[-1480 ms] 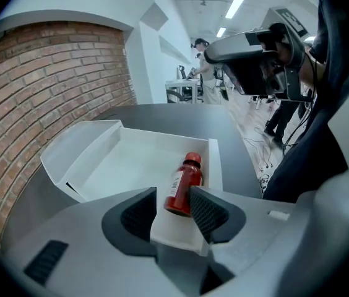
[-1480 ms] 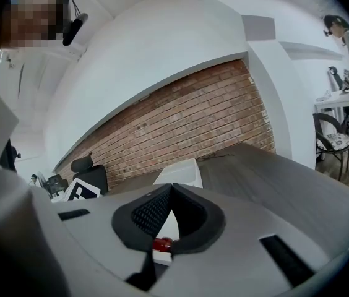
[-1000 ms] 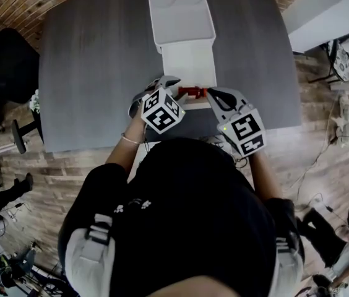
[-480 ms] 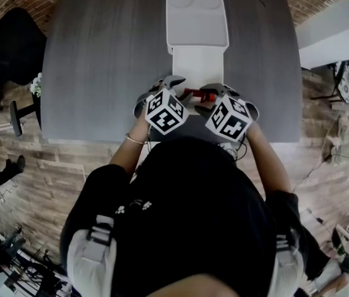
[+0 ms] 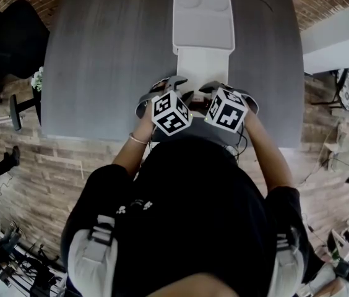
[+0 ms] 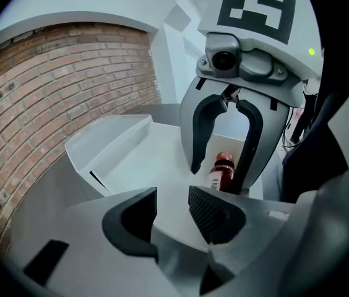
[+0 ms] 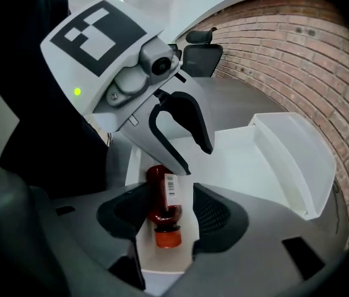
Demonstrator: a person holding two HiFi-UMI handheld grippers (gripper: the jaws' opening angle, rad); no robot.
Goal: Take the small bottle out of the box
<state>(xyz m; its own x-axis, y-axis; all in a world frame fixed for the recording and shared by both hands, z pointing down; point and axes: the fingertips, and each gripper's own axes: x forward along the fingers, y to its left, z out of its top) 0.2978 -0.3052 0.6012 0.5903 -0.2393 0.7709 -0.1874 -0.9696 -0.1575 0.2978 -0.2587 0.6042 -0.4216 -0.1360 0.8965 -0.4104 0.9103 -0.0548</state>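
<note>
The small bottle [image 7: 164,200], dark red with an orange-red cap [image 7: 168,237] and a white barcode label [image 7: 171,190], lies on its side inside the box [image 5: 202,67]. It rests along the near wall with its cap to the right. The right gripper [image 7: 174,210] points steeply down over it. Its jaws have just been opening and now stand wide apart, with the bottle's body between the pads but not pressed by either, so nothing is held. The left gripper [image 6: 171,209] hangs just to the left at the same near end. Its jaws are also apart and clamp nothing; only the white box floor shows between them. The box's lid [image 5: 203,17] lies folded back on the far side, and the whole stands on a grey table [image 5: 100,60]. The step in hand appears to be the grasp, and the lift-out is not yet done. To do it well, the right pads should probably settle a little lower, one on each side of the labelled body rather than on the cap. They should stay clear of the near wall, close squarely across the round body so it cannot roll away, and then rise straight up. The left gripper could steady the light box if it starts to lift.
</note>
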